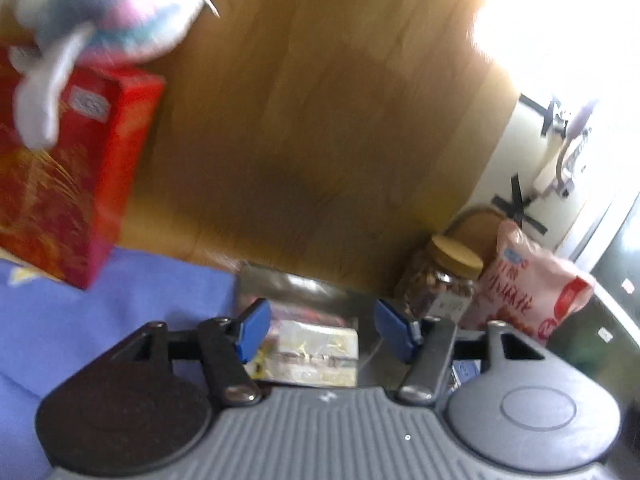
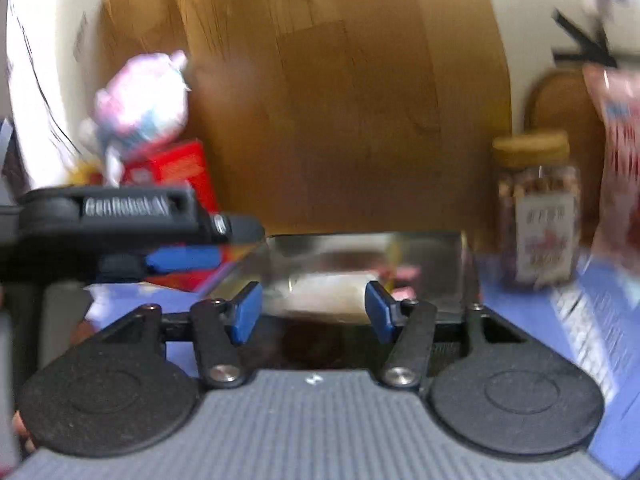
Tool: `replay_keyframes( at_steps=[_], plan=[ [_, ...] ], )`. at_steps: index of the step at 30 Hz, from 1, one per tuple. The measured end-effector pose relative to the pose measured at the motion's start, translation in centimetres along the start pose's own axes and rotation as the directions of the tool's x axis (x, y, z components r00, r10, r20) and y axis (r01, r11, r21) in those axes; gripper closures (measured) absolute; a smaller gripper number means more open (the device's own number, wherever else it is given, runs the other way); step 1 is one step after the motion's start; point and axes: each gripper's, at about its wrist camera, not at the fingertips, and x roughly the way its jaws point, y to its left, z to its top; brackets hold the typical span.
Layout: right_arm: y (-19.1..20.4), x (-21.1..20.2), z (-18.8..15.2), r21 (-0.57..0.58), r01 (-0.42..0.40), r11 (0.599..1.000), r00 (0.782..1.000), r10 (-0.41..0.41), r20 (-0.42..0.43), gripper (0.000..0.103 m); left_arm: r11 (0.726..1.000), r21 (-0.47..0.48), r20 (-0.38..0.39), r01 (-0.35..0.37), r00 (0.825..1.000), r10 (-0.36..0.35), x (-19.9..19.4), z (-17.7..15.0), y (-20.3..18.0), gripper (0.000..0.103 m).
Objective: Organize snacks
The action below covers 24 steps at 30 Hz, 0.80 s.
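A shiny metal tray [image 1: 296, 284] [image 2: 440, 248] sits on the blue cloth and holds wrapped snack packets [image 1: 316, 350] [image 2: 328, 296]. My left gripper [image 1: 320, 330] is open and empty, hovering over the tray above the packets. My right gripper [image 2: 314, 312] is open and empty at the tray's near edge, facing the pale packet. The left gripper also shows in the right wrist view [image 2: 176, 258], at the tray's left. A glass jar of snacks with a cork lid [image 1: 444, 284] [image 2: 538, 216] and a pink snack bag [image 1: 528, 292] [image 2: 616, 160] stand right of the tray.
A red box [image 1: 72, 176] [image 2: 180, 172] stands left of the tray with a pastel plush toy [image 1: 112, 8] [image 2: 140, 100] on top. A wooden board [image 1: 320, 120] [image 2: 340, 100] rises behind. The blue cloth [image 1: 120, 312] covers the table. Both views are motion-blurred.
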Motion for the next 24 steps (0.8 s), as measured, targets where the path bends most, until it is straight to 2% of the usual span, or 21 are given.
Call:
replay_keyframes(
  at_steps=[3,6,9,11,13,15,17,19,22,24],
  plan=[
    [-0.4,-3.7,-2.8,0.053,-0.053,0.997,0.998,0.052,0.019,0.042,0.998,0.068,0.066,-0.016,0.998,0.012,-3.4,3.1,-2.0,0.044],
    [-0.2,-5.8,-5.2,0.096,-0.07,0.993,0.997,0.069,0.02,0.039,0.984,0.169,0.164,-0.051,0.986,0.023,-8.5,7.4,-6.6,0.044],
    [0.9,-6.4,-6.1,0.081,-0.091,0.993,0.996,0.091,0.004,0.039,0.962,0.261,0.276,-0.08,0.961,0.005,-14.1,12.0,-12.5,0.044],
    [1.6,-7.2,-6.3,0.056,-0.093,0.994,0.996,0.093,0.003,0.039,0.934,0.334,0.344,-0.125,0.939,0.003,-17.7,14.8,-16.9,0.044],
    [1.9,-7.7,-6.3,0.055,-0.097,0.994,0.995,0.097,0.006,0.039,0.92,0.358,0.379,-0.16,0.925,0.014,-20.6,16.9,-20.4,0.044],
    [1.8,-8.5,-6.3,0.067,-0.101,0.993,0.995,0.101,0.008,0.039,0.913,0.37,0.42,-0.17,0.907,-0.002,-23.3,18.1,-22.8,0.042],
    [1.7,-9.3,-6.2,0.072,-0.095,0.993,0.995,0.094,0.02,0.039,0.909,0.38,0.451,-0.174,0.892,-0.017,-25.0,17.5,-23.8,0.039],
    [1.4,-10.4,-6.5,0.087,-0.091,0.992,0.995,0.088,0.041,0.039,0.912,0.387,0.428,-0.139,0.903,-0.043,-24.9,15.6,-23.3,0.038],
    [0.9,-11.7,-7.3,0.107,-0.085,0.991,0.995,0.08,0.056,0.039,0.921,0.384,0.302,-0.07,0.952,-0.054,-21.6,10.2,-20.2,0.038],
    [0.4,-12.3,-8.0,0.117,-0.076,0.99,0.996,0.07,0.055,0.039,0.927,0.374,0.201,-0.033,0.979,-0.046,-18.0,5.1,-17.1,0.038]
  ],
)
